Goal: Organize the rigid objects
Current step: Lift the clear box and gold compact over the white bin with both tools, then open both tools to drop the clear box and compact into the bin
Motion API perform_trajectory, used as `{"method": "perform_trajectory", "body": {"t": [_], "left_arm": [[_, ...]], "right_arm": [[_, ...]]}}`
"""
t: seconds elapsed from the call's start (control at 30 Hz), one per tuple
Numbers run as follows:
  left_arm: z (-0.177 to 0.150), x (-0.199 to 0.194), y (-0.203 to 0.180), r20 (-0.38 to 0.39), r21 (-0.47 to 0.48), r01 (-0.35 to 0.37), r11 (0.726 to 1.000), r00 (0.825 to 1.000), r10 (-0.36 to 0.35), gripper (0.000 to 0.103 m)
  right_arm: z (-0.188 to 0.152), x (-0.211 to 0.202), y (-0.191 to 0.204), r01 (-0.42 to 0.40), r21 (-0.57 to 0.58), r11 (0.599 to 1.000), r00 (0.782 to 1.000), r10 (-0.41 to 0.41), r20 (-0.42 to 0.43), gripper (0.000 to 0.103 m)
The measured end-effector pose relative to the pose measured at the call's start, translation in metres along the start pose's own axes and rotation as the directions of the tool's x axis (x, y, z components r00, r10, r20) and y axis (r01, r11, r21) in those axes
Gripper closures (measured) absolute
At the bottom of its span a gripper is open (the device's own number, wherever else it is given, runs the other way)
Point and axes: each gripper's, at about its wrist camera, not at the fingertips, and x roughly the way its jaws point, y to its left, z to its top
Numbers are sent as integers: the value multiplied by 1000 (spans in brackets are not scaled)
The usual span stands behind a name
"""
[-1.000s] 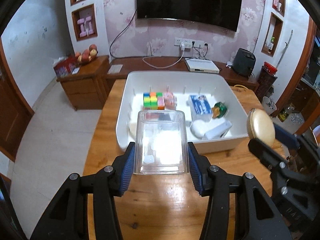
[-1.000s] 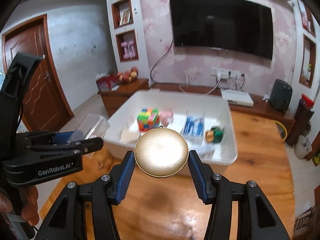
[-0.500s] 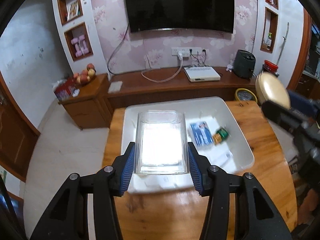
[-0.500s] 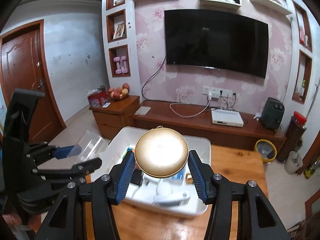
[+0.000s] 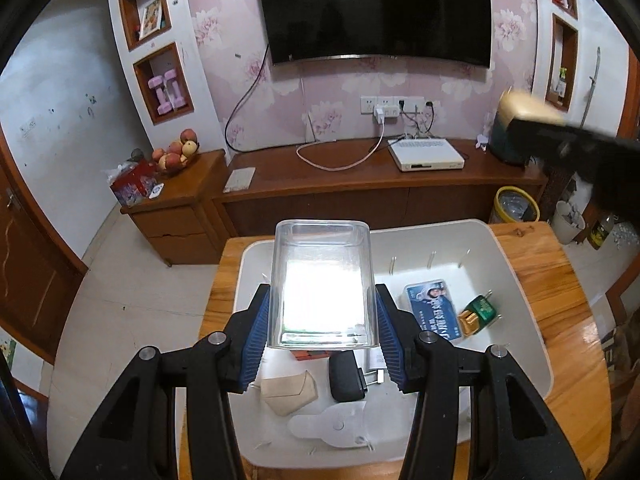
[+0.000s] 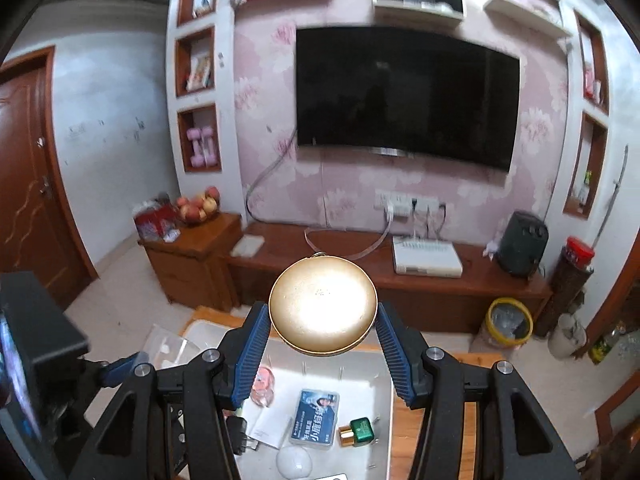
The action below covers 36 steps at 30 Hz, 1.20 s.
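My left gripper (image 5: 322, 336) is shut on a clear plastic box (image 5: 322, 280) and holds it above the left part of the white bin (image 5: 516, 264). My right gripper (image 6: 322, 344) is shut on a round gold compact (image 6: 323, 312), held high above the bin (image 6: 384, 412). In the left wrist view the compact (image 5: 524, 108) shows blurred at the upper right. In the right wrist view the clear box (image 6: 168, 344) shows at the lower left.
The bin sits on a wooden table (image 5: 560, 280). In it lie a blue card case (image 5: 434, 310), a green and gold bottle (image 5: 478, 314), a black plug (image 5: 346, 370), a tan pouch (image 5: 288, 390) and a white flat piece (image 5: 332, 426). A TV cabinet (image 5: 360, 188) stands behind.
Both grippers have risen well above the table with their objects still held. The views now look down into the bin from higher up.
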Motion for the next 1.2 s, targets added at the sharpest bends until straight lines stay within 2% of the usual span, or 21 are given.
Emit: {"method": "perform_trajectory", "body": {"t": [0.23, 0.43, 0.53, 0.63, 0.7, 0.83, 0.97, 1.2], "left_arm": [[-10, 36, 0, -70, 13, -9, 1000, 998, 10, 50], [-26, 60, -2, -154, 22, -2, 1000, 988, 5, 49], [-34, 67, -7, -202, 33, 6, 999, 979, 0, 44], [-38, 64, -10, -206, 42, 7, 999, 979, 1, 31], [-39, 58, -11, -193, 40, 5, 999, 981, 3, 22], [-38, 43, -13, -186, 41, 37, 998, 982, -29, 21], [-39, 25, -14, -172, 53, 15, 999, 985, -5, 21], [-40, -18, -15, -164, 51, 15, 999, 986, -7, 21]], "right_arm": [[-38, 68, -2, -2, 30, 1000, 984, 8, -176, 48], [-75, 105, 2, -4, 32, 999, 950, 14, -312, 48], [-90, 111, 4, -23, 40, 999, 934, 35, -356, 47], [-99, 107, 5, -37, 42, 998, 930, 50, -365, 38], [-100, 102, 3, -32, 42, 999, 932, 45, -359, 37], [-103, 90, -1, -39, 60, 997, 934, 58, -351, 37], [-102, 74, -7, -37, 72, 997, 940, 60, -337, 37], [-100, 28, -12, -39, 65, 997, 951, 57, -304, 37]]}}
